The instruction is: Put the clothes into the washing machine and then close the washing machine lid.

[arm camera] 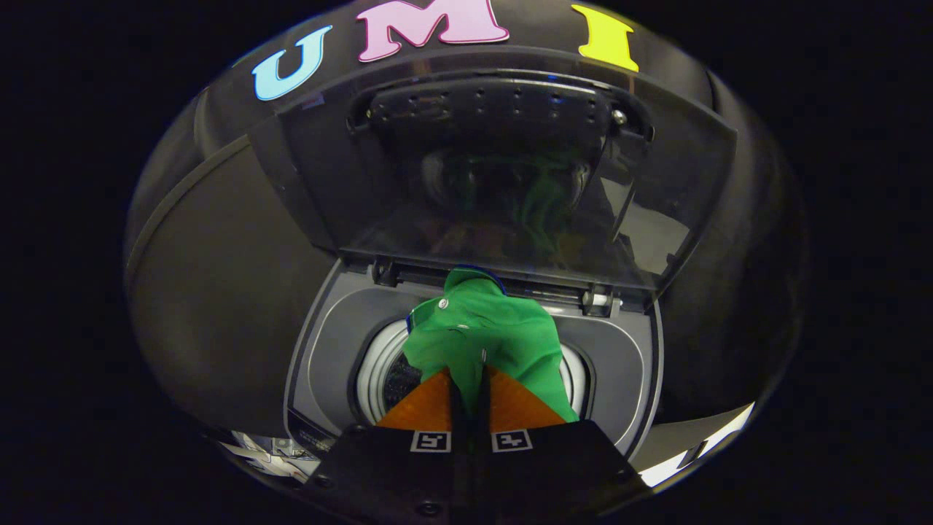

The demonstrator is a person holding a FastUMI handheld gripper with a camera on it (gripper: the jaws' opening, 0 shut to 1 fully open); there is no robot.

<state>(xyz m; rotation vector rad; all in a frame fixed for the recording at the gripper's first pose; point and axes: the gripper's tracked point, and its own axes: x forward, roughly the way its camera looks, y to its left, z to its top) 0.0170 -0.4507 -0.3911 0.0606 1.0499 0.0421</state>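
Your gripper (pixel 467 375) has its jaws pinched tight on a green shirt (pixel 485 335), which hangs just above the round drum opening (pixel 380 368) of the washing machine (pixel 328 343). Lid (pixel 503 175) stands upright behind, open.

Booth wall (pixel 219 240): dark cloth, hangs behind and on both sides, with a seam or fold curving across its left part. Lighting is dim overall. Bright strip of pale floor (pixel 700 448) shows low on the right. Small lit patch (pixel 273 448) low on the left, cluttered, contents too small to tell.
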